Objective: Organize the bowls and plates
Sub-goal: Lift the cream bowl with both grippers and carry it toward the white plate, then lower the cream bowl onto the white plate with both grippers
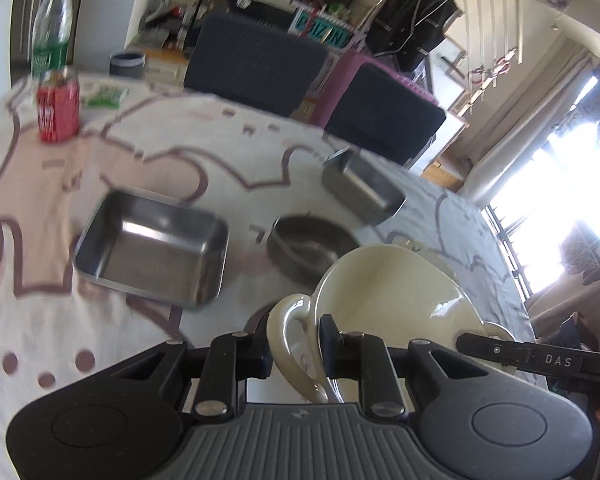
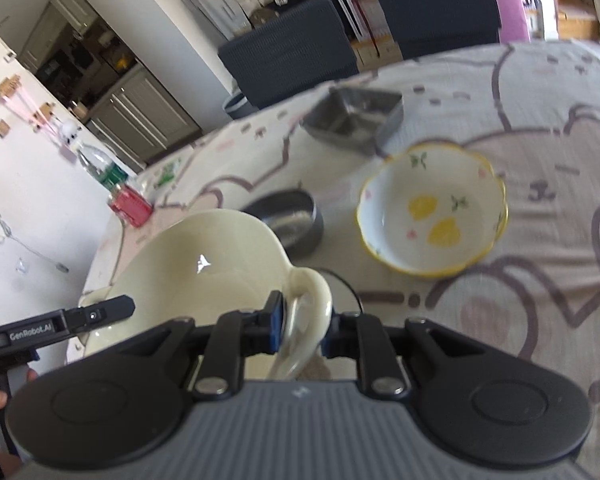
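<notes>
Carrying underway: cream bowl point(image 1: 396, 292) is gripped by its handles in left hand-held gripper point(image 1: 294, 354) and right hand-held gripper point(image 2: 300, 330); steel trays, pan, lemon bowl point(image 2: 432, 208) lie unsorted on desk point(image 2: 540, 160).

"das" on right gripper point(image 1: 556, 360) finger | "genrobot.ai" on left gripper point(image 2: 30, 337) finger (can lettering too blurred)

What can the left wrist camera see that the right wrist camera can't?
Only the left wrist view shows the big square steel tray and the bright window.

Only the right wrist view shows the lemon-painted bowl.

Both show the cream two-handled bowl that the left tool and right tool hold by its handles, the round steel bowl, the small steel tray and the red can.
</notes>
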A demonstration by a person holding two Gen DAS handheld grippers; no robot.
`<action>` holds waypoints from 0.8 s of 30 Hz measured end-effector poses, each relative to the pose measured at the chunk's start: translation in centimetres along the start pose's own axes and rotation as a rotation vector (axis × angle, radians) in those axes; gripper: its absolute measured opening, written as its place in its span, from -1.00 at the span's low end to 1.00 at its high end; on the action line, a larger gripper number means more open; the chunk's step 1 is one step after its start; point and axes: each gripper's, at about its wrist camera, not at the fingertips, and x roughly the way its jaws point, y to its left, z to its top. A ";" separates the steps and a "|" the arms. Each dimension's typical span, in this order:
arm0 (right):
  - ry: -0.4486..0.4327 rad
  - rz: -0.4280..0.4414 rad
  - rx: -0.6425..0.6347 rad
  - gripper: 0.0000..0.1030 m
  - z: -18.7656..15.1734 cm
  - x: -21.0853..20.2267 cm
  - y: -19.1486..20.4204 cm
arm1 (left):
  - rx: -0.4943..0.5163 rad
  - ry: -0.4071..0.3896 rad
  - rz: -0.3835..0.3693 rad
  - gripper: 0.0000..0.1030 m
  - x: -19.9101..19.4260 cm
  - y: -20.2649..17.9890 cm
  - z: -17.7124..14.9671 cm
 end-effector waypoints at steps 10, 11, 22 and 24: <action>0.042 -0.012 0.003 -0.60 -0.7 1.1 0.6 | -0.051 0.060 -0.011 -0.53 1.9 1.7 -0.1; 0.050 -0.016 0.002 -0.60 -0.7 1.4 0.6 | -0.055 0.068 -0.010 -0.53 2.1 1.8 -0.1; 0.099 -0.040 -0.003 -0.60 -0.6 2.9 0.7 | -0.100 0.131 -0.005 -0.51 3.7 2.7 -0.4; 0.107 -0.046 -0.005 -0.60 -0.6 3.1 0.8 | -0.102 0.142 -0.002 -0.50 4.0 2.8 -0.4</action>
